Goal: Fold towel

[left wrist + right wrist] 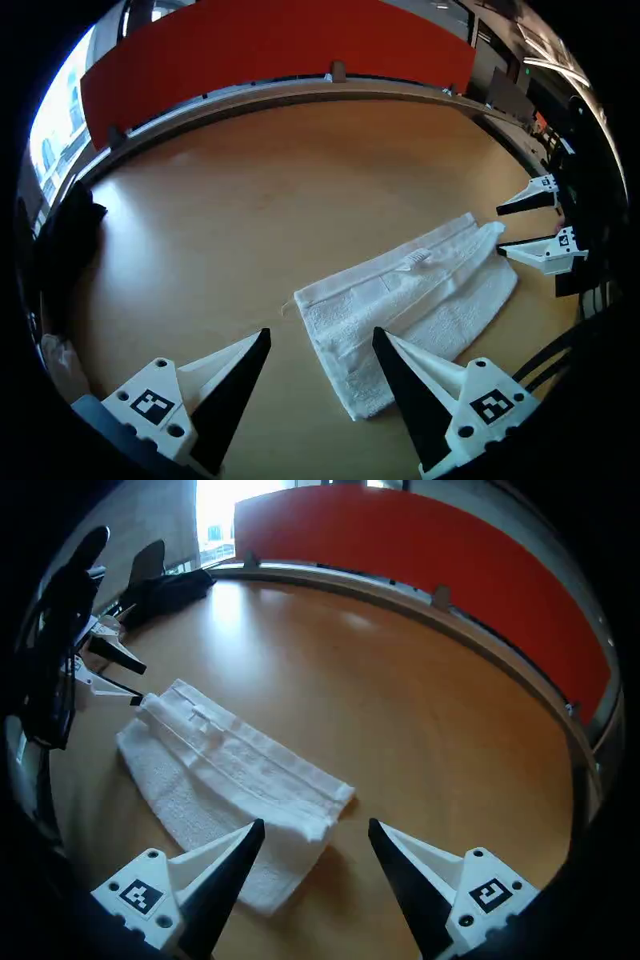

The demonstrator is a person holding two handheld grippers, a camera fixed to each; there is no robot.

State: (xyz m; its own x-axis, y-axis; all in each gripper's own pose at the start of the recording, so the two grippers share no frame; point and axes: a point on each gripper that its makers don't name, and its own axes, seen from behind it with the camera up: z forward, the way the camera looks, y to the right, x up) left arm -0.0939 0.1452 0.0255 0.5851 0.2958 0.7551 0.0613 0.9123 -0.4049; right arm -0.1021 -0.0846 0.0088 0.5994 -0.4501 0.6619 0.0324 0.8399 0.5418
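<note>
Though folded, towel [408, 312] between left gripper [320, 331] and right gripper [314, 822]

White ribbed-band towel [408, 308], honey-brown wooden table [264, 208], red partition panel [272, 48], white grippers with black jaws

Left claw [320, 331] gapes wide above the folded towel [416, 300].

Both cams sit low over the table [240, 200], facing each other across the towel [416, 312]. Left gripper view has the right gripper [498, 230] at 3 o'clock, right gripper view the left gripper [144, 685] at 9.
</note>
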